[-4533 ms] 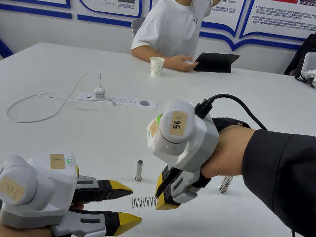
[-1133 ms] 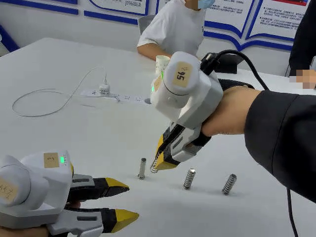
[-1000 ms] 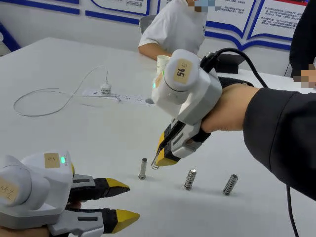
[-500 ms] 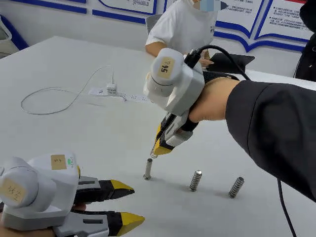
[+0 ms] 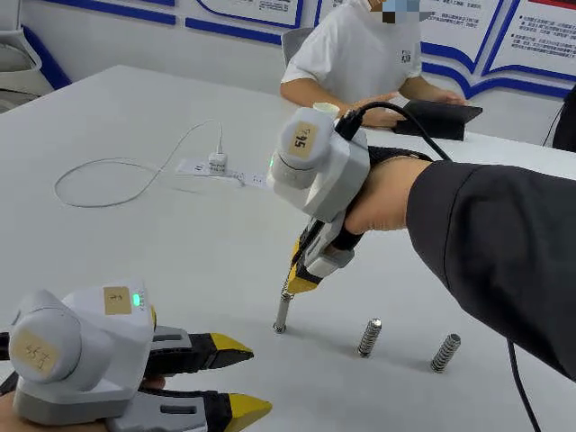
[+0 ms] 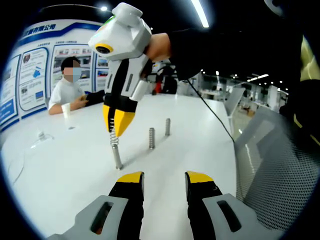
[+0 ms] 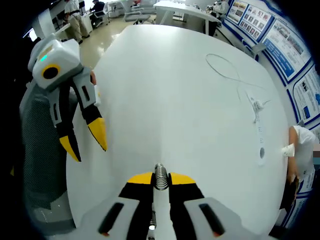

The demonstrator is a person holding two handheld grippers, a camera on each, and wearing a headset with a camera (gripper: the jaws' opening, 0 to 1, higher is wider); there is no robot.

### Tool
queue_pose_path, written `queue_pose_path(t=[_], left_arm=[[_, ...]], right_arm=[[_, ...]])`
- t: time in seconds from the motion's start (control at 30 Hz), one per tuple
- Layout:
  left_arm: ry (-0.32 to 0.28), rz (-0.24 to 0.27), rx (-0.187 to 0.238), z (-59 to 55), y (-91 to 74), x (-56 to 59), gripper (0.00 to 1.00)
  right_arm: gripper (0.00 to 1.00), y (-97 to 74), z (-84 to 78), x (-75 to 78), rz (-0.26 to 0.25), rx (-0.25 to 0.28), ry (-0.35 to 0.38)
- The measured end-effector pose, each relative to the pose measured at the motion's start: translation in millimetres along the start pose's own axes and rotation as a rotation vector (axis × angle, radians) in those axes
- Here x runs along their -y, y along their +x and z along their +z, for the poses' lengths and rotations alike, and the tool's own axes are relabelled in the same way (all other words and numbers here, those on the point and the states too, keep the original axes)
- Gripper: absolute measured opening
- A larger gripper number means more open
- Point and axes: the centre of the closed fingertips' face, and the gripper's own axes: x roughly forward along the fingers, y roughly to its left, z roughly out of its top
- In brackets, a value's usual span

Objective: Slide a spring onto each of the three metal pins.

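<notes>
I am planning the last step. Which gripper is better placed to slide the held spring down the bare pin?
The right gripper: it is shut on the spring, which sits at the top of the pin. The left gripper is open, empty and off to the side.

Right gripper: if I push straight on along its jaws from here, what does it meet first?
Most likely the bare pin. The right gripper is shut on the spring and points steeply down, with the spring's lower end at the pin's top. Below that is the table. How well spring and pin line up is unclear.
</notes>
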Motion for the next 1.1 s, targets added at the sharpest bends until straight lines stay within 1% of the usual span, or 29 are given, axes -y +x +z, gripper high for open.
queue_pose_path(t=[0.2,0.37,0.5,0.87,1.1], left_arm=[[-0.006,0.003,0.001,-0.3,-0.8,-1.0,0.33],[-0.009,0.005,0.001,-0.8,-1.3,-1.9,0.33],[-0.012,0.007,0.001,-1.0,-1.6,-2.5,0.33],[-0.021,0.011,0.0,-2.5,-1.8,-4.2,0.33],[-0.025,0.014,-0.003,-3.9,-1.4,-4.8,0.33]], right_arm=[[0.12,7.2,0.5,1.1,0.008,-0.014,-0.006],[0.12,16.0,-3.7,1.0,0.016,-0.044,-0.01],[0.12,23.2,-6.5,0.4,0.022,-0.053,-0.004],[0.12,46.6,-14.3,-5.0,0.036,-0.086,0.008],[0.12,51.3,-17.1,-12.9,0.052,-0.099,0.002]])
